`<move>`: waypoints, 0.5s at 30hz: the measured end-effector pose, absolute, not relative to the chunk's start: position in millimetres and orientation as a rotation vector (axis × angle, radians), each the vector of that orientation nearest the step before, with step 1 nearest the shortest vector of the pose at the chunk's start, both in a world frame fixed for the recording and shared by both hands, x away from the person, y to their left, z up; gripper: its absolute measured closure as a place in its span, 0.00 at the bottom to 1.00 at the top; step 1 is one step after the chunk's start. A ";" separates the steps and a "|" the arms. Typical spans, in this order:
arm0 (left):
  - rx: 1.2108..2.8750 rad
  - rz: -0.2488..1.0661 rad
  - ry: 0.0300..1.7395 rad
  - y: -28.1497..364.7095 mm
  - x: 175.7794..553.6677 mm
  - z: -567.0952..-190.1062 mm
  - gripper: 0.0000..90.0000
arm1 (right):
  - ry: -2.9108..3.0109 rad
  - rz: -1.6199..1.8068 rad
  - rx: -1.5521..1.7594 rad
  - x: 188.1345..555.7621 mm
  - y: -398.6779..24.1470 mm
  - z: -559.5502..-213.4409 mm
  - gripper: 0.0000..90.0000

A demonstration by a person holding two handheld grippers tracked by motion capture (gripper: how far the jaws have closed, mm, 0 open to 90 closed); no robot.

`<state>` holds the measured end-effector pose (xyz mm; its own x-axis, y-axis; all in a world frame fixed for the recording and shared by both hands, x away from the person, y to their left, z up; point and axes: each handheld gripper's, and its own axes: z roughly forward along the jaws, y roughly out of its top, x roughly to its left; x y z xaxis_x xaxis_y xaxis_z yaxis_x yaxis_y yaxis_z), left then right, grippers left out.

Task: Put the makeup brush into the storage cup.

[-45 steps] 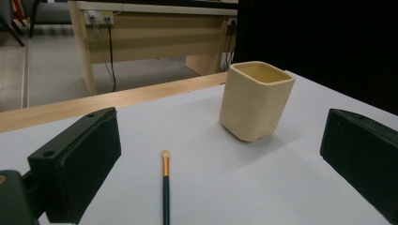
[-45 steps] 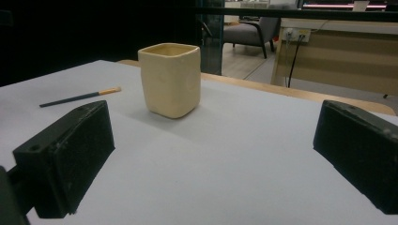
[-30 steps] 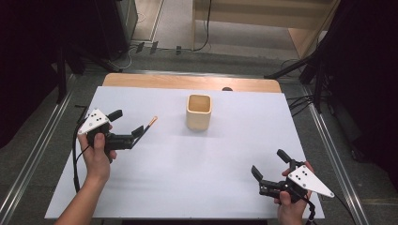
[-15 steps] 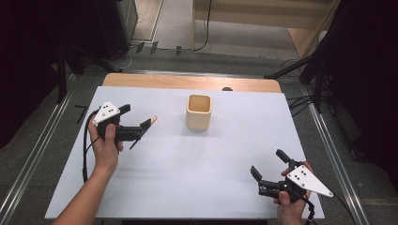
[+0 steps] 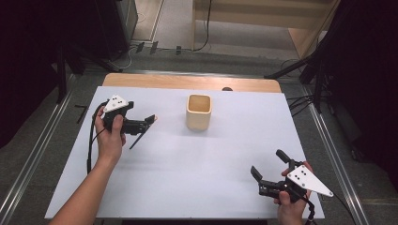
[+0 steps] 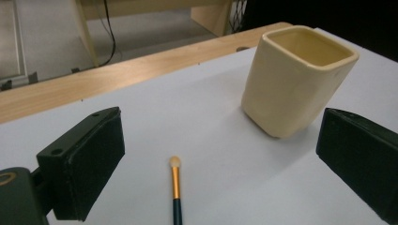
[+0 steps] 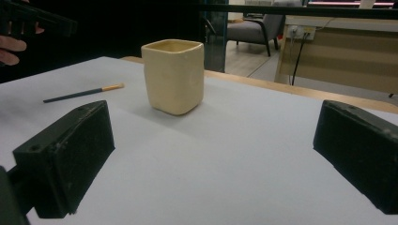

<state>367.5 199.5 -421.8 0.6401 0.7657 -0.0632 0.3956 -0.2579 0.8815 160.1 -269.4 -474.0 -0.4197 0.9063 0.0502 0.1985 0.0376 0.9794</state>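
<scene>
A thin brush (image 6: pixel 174 187) with a dark handle, gold ferrule and pale tip lies flat on the white table (image 5: pixel 197 164). My left gripper (image 5: pixel 143 125) hovers over it, open, and the brush shows between the jaws in the left gripper view. The brush (image 5: pixel 141 135) points toward a cream square cup (image 5: pixel 199 112) standing upright at the table's middle back. The cup (image 6: pixel 295 79) is just ahead and to the right of the left gripper (image 6: pixel 220 154). My right gripper (image 5: pixel 268 165) rests open and holding nothing near the front right corner, facing the cup (image 7: pixel 173 75) and the brush (image 7: pixel 84 93).
A strip of bare wood (image 5: pixel 187 82) runs along the table's far edge. Metal rails (image 5: pixel 33 159) flank the table on the floor. From the right gripper view, the person's left hand (image 7: pixel 11 47) shows at the top left.
The left hand and its gripper have moved forward and to the right, toward the cup and over the brush. The brush, the cup and the right gripper have stayed put.
</scene>
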 end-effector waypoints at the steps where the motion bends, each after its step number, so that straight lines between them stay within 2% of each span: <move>1: 1.888 0.459 0.931 199.2 369.4 -422.5 0.02 | 1.687 1.427 1.125 160.2 -269.4 -474.0 0.00; 15: 2.097 0.322 1.003 194.2 391.7 -428.7 0.02 | 1.690 1.428 1.134 160.7 -269.7 -474.9 0.00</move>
